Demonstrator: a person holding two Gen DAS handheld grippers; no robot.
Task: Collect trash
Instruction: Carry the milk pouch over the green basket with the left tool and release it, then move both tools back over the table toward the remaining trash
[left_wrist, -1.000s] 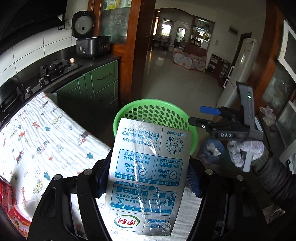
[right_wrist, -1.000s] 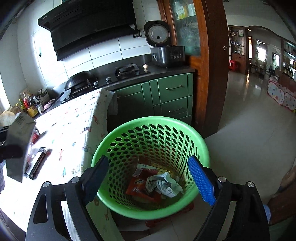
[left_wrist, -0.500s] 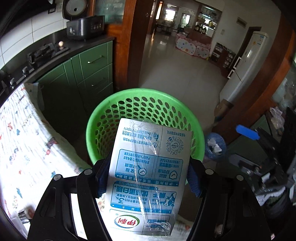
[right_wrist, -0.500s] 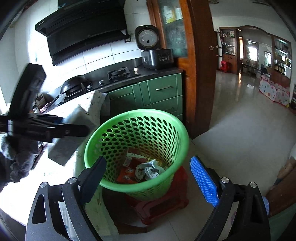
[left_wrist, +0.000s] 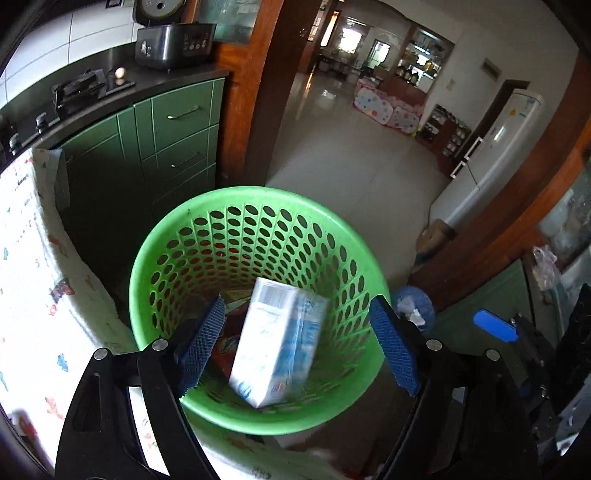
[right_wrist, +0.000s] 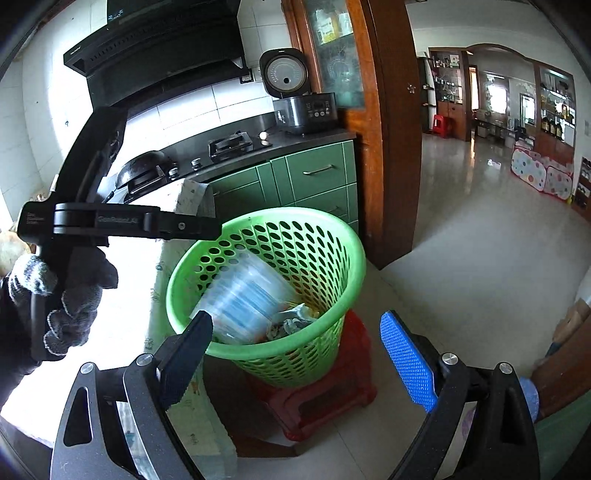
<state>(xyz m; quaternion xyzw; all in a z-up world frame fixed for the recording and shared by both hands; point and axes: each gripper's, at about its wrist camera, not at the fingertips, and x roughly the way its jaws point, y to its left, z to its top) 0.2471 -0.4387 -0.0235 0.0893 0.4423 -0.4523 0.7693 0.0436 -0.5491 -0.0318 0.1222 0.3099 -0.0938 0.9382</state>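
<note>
Left gripper (left_wrist: 295, 347) spread wide above the green basket (left_wrist: 155, 236), holding nothing; right gripper (right_wrist: 295, 362) wide too, empty. Milk carton (left_wrist: 277, 343), motion-blurred, inside the basket, tilted toward its near wall. Best kept centred over the rim. Trash beneath mostly hidden.
</note>
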